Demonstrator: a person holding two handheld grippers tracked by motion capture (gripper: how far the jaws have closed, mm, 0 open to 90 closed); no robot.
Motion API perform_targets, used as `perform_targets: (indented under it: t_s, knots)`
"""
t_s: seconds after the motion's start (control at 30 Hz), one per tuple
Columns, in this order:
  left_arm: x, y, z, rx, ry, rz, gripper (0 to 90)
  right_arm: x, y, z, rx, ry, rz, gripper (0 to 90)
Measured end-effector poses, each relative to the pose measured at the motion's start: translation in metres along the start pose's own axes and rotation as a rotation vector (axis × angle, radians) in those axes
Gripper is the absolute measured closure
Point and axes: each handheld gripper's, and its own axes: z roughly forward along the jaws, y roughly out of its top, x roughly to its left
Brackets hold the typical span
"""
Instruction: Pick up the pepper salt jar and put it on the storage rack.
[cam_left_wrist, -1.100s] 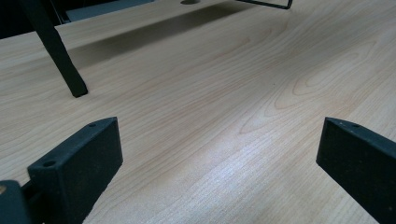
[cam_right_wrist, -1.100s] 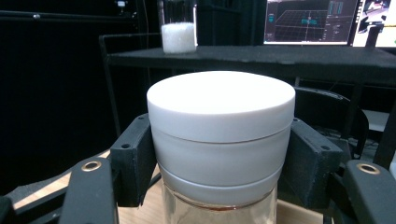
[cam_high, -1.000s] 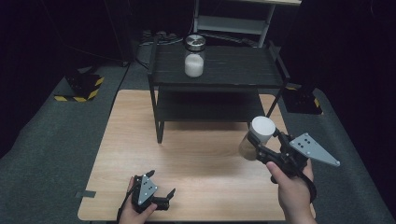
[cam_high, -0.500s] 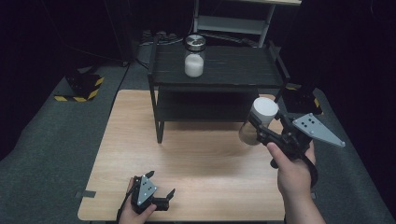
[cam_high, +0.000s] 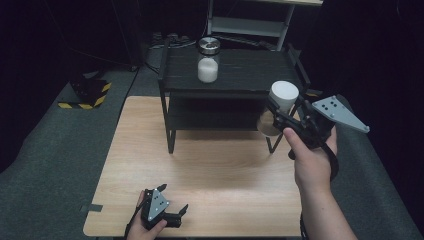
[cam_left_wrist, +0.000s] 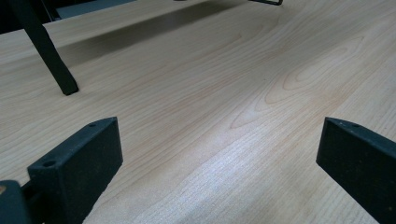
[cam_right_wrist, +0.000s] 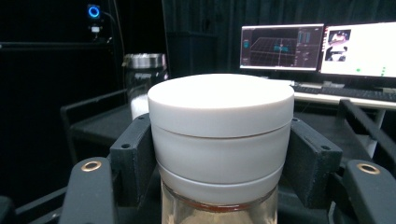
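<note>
Item: white-capped jar (cam_high: 279, 102), clear glass body, held off the table (cam_high: 150, 150) at about 3 o'clock in the high view, level with the right end of the black shelf unit (cam_high: 235, 75). Holder: right gripper (cam_high: 286, 116), jaws clamped on the jar just under its cap; the right gripper view has the cap (cam_right_wrist: 220, 105) dead centre between both pads. Companion piece: metal-lidded jar (cam_high: 208, 60) with white contents, standing on the shelf's top deck at 12 o'clock. Left gripper (cam_high: 167, 212): at 6 o'clock on the table's near edge, jaws spread wide, nothing between them. Progress, judged: pick-up done, jar airborne beside the rack; setting it on the top deck and letting go remain to be done
</note>
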Motion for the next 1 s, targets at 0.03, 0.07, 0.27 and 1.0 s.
perform_targets:
  t_s: [0.03,0.07,0.27,1.0]
  knots:
    - [0.0,0.0,0.0,0.0,0.0,0.0,0.7,0.0,0.0,0.0,0.0,0.0,0.0,34.1]
    - [0.0,0.0,0.0,0.001,-0.002,-0.002,0.7,0.0,0.005,0.005,-0.006,-0.007,0.002,34.1]
    - [0.001,0.0,-0.001,0.001,-0.008,-0.002,0.7,-0.004,0.02,0.021,-0.013,-0.021,0.015,34.1]
    - [0.001,0.0,-0.003,0.006,-0.008,-0.011,0.7,0.0,0.051,0.084,-0.032,-0.075,-0.014,34.1]
